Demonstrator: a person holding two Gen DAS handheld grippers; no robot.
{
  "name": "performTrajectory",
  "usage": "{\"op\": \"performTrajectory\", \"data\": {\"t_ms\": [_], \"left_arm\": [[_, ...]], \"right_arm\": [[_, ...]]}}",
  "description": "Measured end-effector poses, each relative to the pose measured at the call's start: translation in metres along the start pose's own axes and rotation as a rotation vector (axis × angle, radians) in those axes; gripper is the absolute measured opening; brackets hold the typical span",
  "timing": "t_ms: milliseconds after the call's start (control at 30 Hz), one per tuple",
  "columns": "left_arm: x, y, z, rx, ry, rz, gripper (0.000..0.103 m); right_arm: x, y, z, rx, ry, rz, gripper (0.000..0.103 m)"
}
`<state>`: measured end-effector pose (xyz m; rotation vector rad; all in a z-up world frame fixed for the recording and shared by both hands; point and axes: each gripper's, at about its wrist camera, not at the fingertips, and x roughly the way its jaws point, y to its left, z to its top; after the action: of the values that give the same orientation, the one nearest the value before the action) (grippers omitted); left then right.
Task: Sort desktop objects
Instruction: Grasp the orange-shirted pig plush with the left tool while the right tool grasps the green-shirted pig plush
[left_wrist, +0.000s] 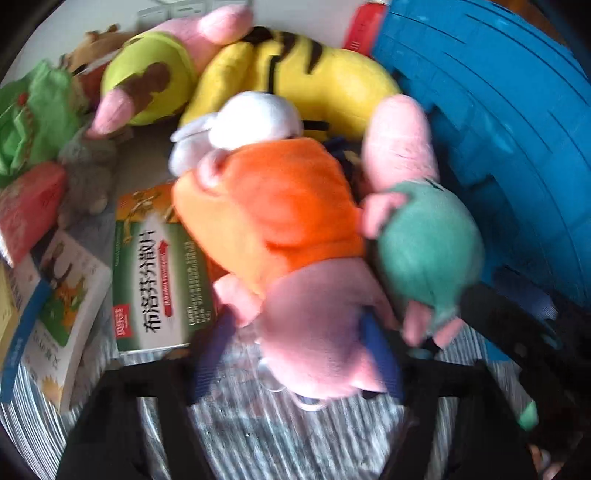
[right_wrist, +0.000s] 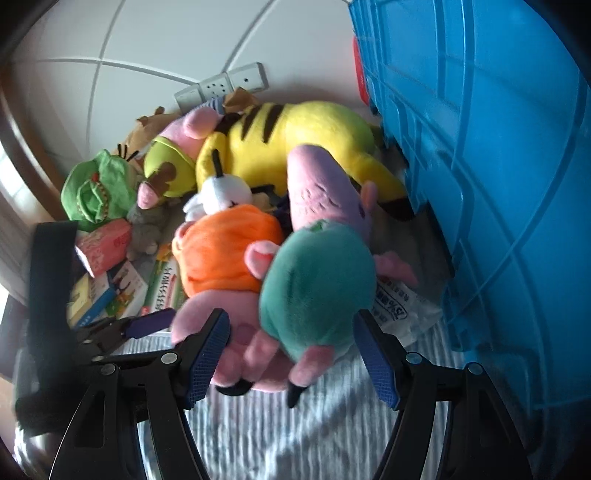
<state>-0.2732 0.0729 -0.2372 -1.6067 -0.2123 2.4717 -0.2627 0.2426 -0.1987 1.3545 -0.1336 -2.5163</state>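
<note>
A pink pig plush in an orange dress (left_wrist: 280, 221) lies on the striped cloth; it also shows in the right wrist view (right_wrist: 229, 251). My left gripper (left_wrist: 295, 354) has its blue pads on both sides of that plush's pink head, shut on it. A second pink plush in a teal dress (right_wrist: 317, 280) lies beside it, also in the left wrist view (left_wrist: 428, 243). My right gripper (right_wrist: 295, 354) is open, its pads on either side of the teal plush's lower end, apart from it.
A blue plastic crate (right_wrist: 498, 166) stands at the right. A yellow striped plush (right_wrist: 295, 140), a green plush (right_wrist: 99, 184), a white plush (right_wrist: 225, 192), a green medicine box (left_wrist: 159, 269), small books (left_wrist: 62, 302) and a red pack (right_wrist: 103, 243) crowd the left and back.
</note>
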Motion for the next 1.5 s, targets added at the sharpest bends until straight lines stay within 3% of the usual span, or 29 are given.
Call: {"op": "performTrajectory", "data": {"t_ms": [133, 200, 267, 300, 333, 400, 433, 467, 500, 700, 867, 1000, 1233, 1267, 1400, 1500], "left_arm": [[0.004, 0.0, 0.002, -0.009, -0.01, -0.004, 0.055], [0.007, 0.002, 0.002, -0.032, -0.022, 0.01, 0.083], [0.011, 0.003, 0.002, -0.054, -0.034, 0.024, 0.1], [0.014, 0.005, 0.002, -0.065, -0.035, 0.016, 0.103], [0.017, 0.007, 0.002, -0.076, -0.034, 0.004, 0.103], [0.018, 0.005, 0.005, -0.052, -0.038, -0.021, 0.099], [0.017, 0.002, 0.006, -0.024, -0.042, -0.035, 0.089], [0.013, -0.002, 0.008, 0.003, -0.041, -0.069, 0.062], [0.008, -0.006, 0.008, 0.028, -0.036, -0.08, 0.049], [-0.017, 0.002, -0.002, 0.132, 0.019, -0.009, 0.043], [-0.05, 0.018, -0.016, 0.236, 0.037, 0.113, 0.039], [-0.061, 0.026, -0.031, 0.293, 0.075, 0.164, 0.028], [-0.059, 0.03, -0.043, 0.24, 0.084, 0.15, 0.027], [-0.059, 0.027, -0.042, 0.236, 0.081, 0.15, 0.033], [-0.065, 0.018, -0.025, 0.229, 0.044, 0.156, 0.076], [-0.064, 0.01, -0.015, 0.24, 0.04, 0.164, 0.077]], "right_arm": [[0.015, -0.002, 0.006, 0.017, 0.008, 0.0, 0.071], [0.022, -0.005, 0.009, 0.022, 0.009, -0.027, 0.071], [0.033, -0.008, 0.011, 0.025, 0.029, -0.067, 0.075], [0.038, -0.011, 0.011, 0.03, 0.038, -0.074, 0.08], [0.041, -0.013, 0.012, 0.035, 0.038, -0.07, 0.084], [0.049, -0.014, 0.014, 0.028, 0.032, -0.076, 0.084], [0.053, -0.015, 0.015, 0.026, 0.036, -0.087, 0.078], [0.055, -0.015, 0.015, 0.03, 0.038, -0.092, 0.074], [0.054, -0.017, 0.014, 0.044, 0.038, -0.09, 0.07], [0.028, -0.016, -0.011, 0.127, 0.058, -0.039, 0.065], [0.001, 0.005, -0.051, 0.14, 0.113, -0.026, 0.065], [-0.013, 0.021, -0.077, 0.14, 0.152, -0.053, 0.065], [-0.028, 0.023, -0.094, 0.164, 0.172, -0.109, 0.072], [-0.03, 0.022, -0.092, 0.16, 0.168, -0.116, 0.072], [-0.04, 0.017, -0.081, 0.142, 0.152, -0.141, 0.076], [-0.045, 0.017, -0.068, 0.11, 0.148, -0.169, 0.081]]}}
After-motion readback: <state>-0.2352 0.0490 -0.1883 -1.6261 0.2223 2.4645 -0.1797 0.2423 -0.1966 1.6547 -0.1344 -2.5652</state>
